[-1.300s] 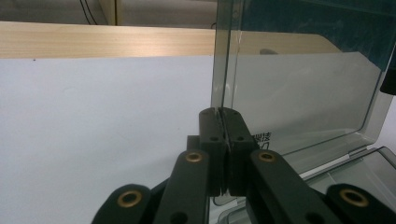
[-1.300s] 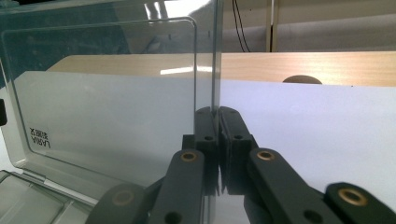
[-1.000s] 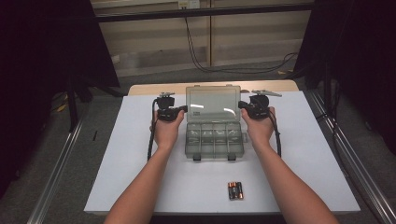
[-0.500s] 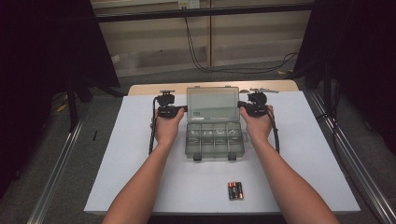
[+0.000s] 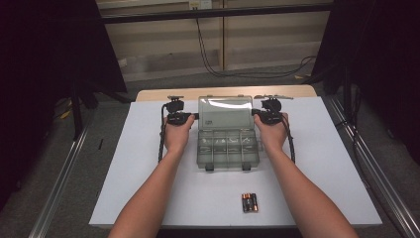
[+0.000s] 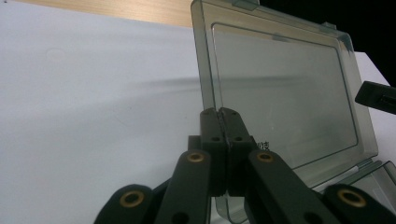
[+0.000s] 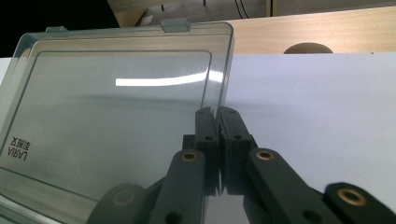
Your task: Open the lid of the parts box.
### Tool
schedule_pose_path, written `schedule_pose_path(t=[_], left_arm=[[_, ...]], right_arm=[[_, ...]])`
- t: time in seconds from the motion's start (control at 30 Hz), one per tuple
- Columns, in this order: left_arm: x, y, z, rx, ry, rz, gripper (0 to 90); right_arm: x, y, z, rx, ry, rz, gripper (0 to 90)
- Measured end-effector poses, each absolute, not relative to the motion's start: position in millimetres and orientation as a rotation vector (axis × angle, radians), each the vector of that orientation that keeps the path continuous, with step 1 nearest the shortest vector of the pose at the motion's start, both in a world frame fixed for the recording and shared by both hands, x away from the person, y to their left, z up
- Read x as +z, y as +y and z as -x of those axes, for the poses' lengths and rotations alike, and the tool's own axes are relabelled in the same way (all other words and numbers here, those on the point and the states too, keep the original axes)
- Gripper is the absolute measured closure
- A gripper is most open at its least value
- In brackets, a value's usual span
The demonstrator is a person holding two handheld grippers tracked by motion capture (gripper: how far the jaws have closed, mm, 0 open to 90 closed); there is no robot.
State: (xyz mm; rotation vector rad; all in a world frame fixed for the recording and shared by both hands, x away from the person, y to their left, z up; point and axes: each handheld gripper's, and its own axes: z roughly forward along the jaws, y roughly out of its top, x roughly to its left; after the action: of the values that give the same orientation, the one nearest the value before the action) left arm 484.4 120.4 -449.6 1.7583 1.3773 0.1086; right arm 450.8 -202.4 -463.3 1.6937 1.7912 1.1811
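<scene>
Organizer box [image 5: 228, 144] sits mid-frame on white sheet [image 5: 138, 183], lid [image 5: 225, 112] raised. Left gripper [image 5: 194, 116] clamps lid's left edge, jaws together; right gripper [image 5: 255, 113] clamps right edge. Batteries [image 5: 249, 202] lie lower centre.

The raised clear smoky-plastic lid [image 5: 224, 113] of the open compartment box blocks the middle far part; white desk [image 5: 124, 163] left and right lies free, two batteries [image 5: 249, 202] near.
</scene>
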Motion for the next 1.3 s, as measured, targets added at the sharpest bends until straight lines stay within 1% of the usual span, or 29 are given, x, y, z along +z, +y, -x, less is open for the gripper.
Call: schedule_pose_path(t=[0.23, 0.27, 0.3, 0.33, 0.4, 0.5, 0.57, 0.67, 0.7, 0.77, 0.87, 0.93, 1.0, 1.03, 1.07, 1.1, 1.13, 1.17, 1.2, 1.23, 1.3], left_arm=[[-452.9, 120.4, -487.1, 0.09, 1.393, -1.762, 89.9], [-453.3, 121.3, -487.5, 0.068, 1.386, -1.742, 90.0], [-453.9, 121.3, -488.6, 0.006, 1.374, -1.722, 90.0], [-453.3, 117.9, -488.2, -0.003, 1.372, -1.725, 90.0], [-451.5, 108.7, -486.5, 0.031, 1.35, -1.766, 90.0], [-451.9, 103.2, -486.0, 0.027, 1.341, -1.763, 90.0], [-451.8, 101.3, -485.1, 0.031, 1.338, -1.763, 90.0], [-451.1, 101.0, -483.4, 0.07, 1.325, -1.772, 90.0], [-450.7, 102.6, -483.1, 0.072, 1.306, -1.784, 90.0], [-449.4, 102.8, -481.4, 0.091, 1.302, -1.798, 89.5], [-447.3, 101.7, -478.9, 0.087, 1.269, -1.801, 77.5], [-445.0, 101.0, -476.3, 0.112, 1.252, -1.807, 67.2], [-442.8, 102.0, -474.9, 0.081, 1.24, -1.825, 56.4], [-442.0, 102.0, -473.8, 0.075, 1.235, -1.829, 48.3], [-440.6, 101.9, -472.1, 0.076, 1.224, -1.838, 42.6], [-440.0, 101.9, -471.0, 0.078, 1.211, -1.849, 36.4], [-439.3, 101.2, -469.4, 0.079, 1.203, -1.858, 30.9], [-439.0, 100.4, -468.2, 0.066, 1.2, -1.858, 24.1], [-438.5, 99.9, -466.5, 0.046, 1.194, -1.871, 19.3], [-438.3, 100.0, -465.5, 0.041, 1.185, -1.893, 12.4], [-437.7, 99.9, -462.4, 0.041, 1.16, -1.928, 3.4]], right_arm=[[-467.0, -202.5, -452.7, 1.18, 1.793, -1.717, 88.0], [-467.6, -202.7, -453.2, 1.18, 1.796, -1.714, 88.0], [-468.0, -202.7, -453.6, 1.185, 1.798, -1.72, 90.0], [-468.9, -203.3, -454.9, 1.23, 1.812, -1.721, 90.0], [-469.2, -199.1, -456.7, 1.235, 1.845, -1.717, 90.0], [-466.2, -192.6, -455.9, 1.167, 1.849, -1.679, 90.0], [-465.6, -194.7, -455.3, 1.171, 1.844, -1.672, 90.0], [-465.4, -201.3, -453.6, 1.163, 1.823, -1.674, 90.0], [-465.4, -203.4, -452.9, 1.162, 1.826, -1.673, 88.3], [-466.2, -207.3, -451.6, 1.169, 1.816, -1.671, 79.9], [-466.4, -210.7, -448.5, 1.182, 1.825, -1.639, 62.1], [-465.2, -211.8, -445.8, 1.189, 1.84, -1.604, 49.6], [-463.4, -212.7, -443.1, 1.217, 1.854, -1.574, 36.9], [-462.0, -212.5, -441.7, 1.229, 1.852, -1.564, 29.0], [-460.4, -212.7, -440.1, 1.237, 1.861, -1.548, 22.1], [-458.2, -212.2, -437.5, 1.247, 1.865, -1.541, 11.8], [-456.9, -212.1, -435.9, 1.244, 1.872, -1.534, 4.6], [-454.7, -212.0, -432.5, 1.249, 1.875, -1.522, 0.0], [-453.8, -212.8, -430.3, 1.252, 1.881, -1.5, 0.0], [-452.0, -213.6, -426.1, 1.255, 1.882, -1.475, 0.0], [-449.9, -215.1, -421.1, 1.241, 1.876, -1.464, 0.0]])
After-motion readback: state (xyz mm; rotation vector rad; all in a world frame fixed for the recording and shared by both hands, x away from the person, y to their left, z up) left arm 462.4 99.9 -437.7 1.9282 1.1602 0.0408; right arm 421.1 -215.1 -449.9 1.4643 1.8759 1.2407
